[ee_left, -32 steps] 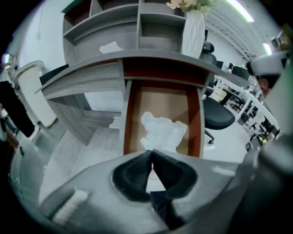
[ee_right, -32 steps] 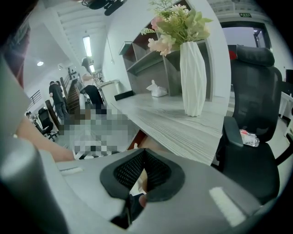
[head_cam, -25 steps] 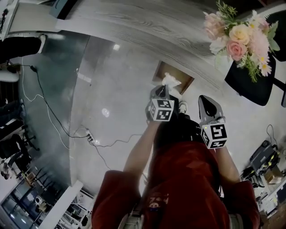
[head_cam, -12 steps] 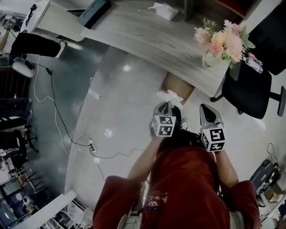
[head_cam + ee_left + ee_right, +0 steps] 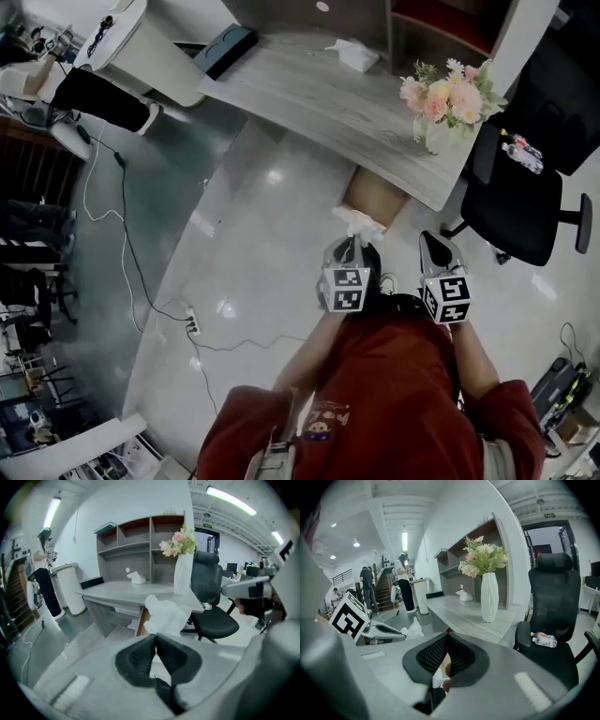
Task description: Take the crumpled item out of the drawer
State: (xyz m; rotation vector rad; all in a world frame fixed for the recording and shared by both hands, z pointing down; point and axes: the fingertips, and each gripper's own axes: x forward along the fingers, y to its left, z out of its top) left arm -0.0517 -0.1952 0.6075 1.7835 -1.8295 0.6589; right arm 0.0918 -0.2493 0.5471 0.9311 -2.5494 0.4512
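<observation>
A white crumpled tissue (image 5: 357, 223) sticks out of the tips of my left gripper (image 5: 352, 242), which is shut on it. In the left gripper view the tissue (image 5: 165, 614) bulges just past the closed pads, held in the air in front of the desk. The brown open drawer (image 5: 377, 200) shows under the desk edge, just beyond the tissue. My right gripper (image 5: 434, 240) hovers beside the left one, jaws together with nothing between them (image 5: 446, 635). From the right gripper view, the left gripper (image 5: 382, 631) and its tissue (image 5: 412, 629) appear at the left.
A grey wooden desk (image 5: 319, 89) carries a vase of flowers (image 5: 441, 98) and a white tissue box (image 5: 352, 53). A black office chair (image 5: 520, 192) with a bottle (image 5: 520, 150) on it stands at the right. A cable and power strip (image 5: 192, 323) lie on the glossy floor.
Both grippers have risen away from the drawer, the left one carrying the tissue up with it. The desk and floor now look farther off and more of the room shows.
</observation>
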